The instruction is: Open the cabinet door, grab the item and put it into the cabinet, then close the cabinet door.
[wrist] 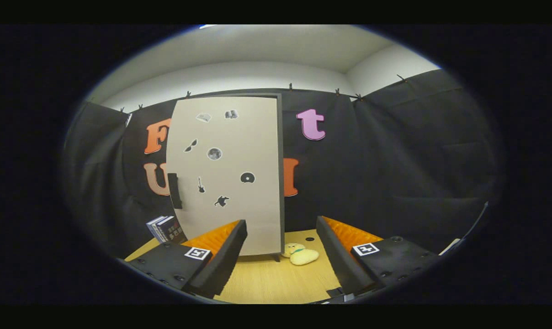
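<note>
Nearest the lens: hand-held gripper (pixel 280 260), fingers spread wide across the lower middle of the frame, released, grasping nothing, bare wood-grain surface (pixel 276 283) showing between them.

Largest beyond that: cabinet (pixel 228 173), tall, upright, centre-left of the frame, standing on the surface against the black cloth wall. Pale door (pixel 225 183) shut flat across its front, dotted with small dark stickers. Dark handle (pixel 175 190) set vertically at the door's left edge, about mid-height. Likely a light panel door swinging on hinges at the right; handle stiff and narrow, best pinched across its sides rather than hooked.

Smaller, lower left: stack of books (pixel 166 228) leaning just beside the cabinet's left foot, partly behind the left finger.

Smallest, lower centre: plush toy (pixel 301 254), pale yellow, lying on the surface just right of the cabinet's base, beyond the fingertips and between them in the line of sight, well clear of both. Looks soft, light and squashy, nothing fragile about it; fabric probably grippy rather than slippery. Best taken across the plump body at its middle, with a deep close, since stuffing gives way and a shallow pinch on an edge may slip free.
</note>
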A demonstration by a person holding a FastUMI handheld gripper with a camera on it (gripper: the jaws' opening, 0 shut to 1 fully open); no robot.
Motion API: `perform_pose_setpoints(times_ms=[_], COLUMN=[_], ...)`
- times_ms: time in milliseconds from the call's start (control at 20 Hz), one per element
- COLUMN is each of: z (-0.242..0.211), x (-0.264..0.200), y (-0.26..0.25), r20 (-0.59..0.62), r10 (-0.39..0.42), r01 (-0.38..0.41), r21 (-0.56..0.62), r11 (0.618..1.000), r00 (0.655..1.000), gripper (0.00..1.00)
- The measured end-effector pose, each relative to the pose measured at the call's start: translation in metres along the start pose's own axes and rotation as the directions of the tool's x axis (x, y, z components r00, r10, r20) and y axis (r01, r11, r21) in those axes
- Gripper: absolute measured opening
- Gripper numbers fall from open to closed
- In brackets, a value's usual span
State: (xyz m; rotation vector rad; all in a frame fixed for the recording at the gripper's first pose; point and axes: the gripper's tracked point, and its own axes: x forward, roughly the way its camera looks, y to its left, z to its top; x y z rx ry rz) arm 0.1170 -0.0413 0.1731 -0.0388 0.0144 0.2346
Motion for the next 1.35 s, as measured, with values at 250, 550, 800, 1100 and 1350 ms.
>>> perform_pose_setpoints(times_ms=[250, 550, 800, 1100, 1350], z=[-0.005, -0.009, -0.012, -0.014, -0.015], x=[-0.004, -0.006, -0.005, 0.001, -0.001], y=[-0.014, -0.004, 0.006, 0.025, 0.04], r20=[0.003, 0.003, -0.001, -0.003, 0.002], r10=[-0.031, -0.012, -0.022, -0.033, -0.063], r01=[0.031, 0.012, 0.022, 0.033, 0.063], r21=[0.022, 0.035, 0.035, 0.032, 0.04], r11=[0.999, 0.999, 0.999, 0.999, 0.997], r00=[1.0, 1.0, 1.0, 0.999, 0.998], gripper=[0.98, 0.98, 0.98, 0.98, 0.98])
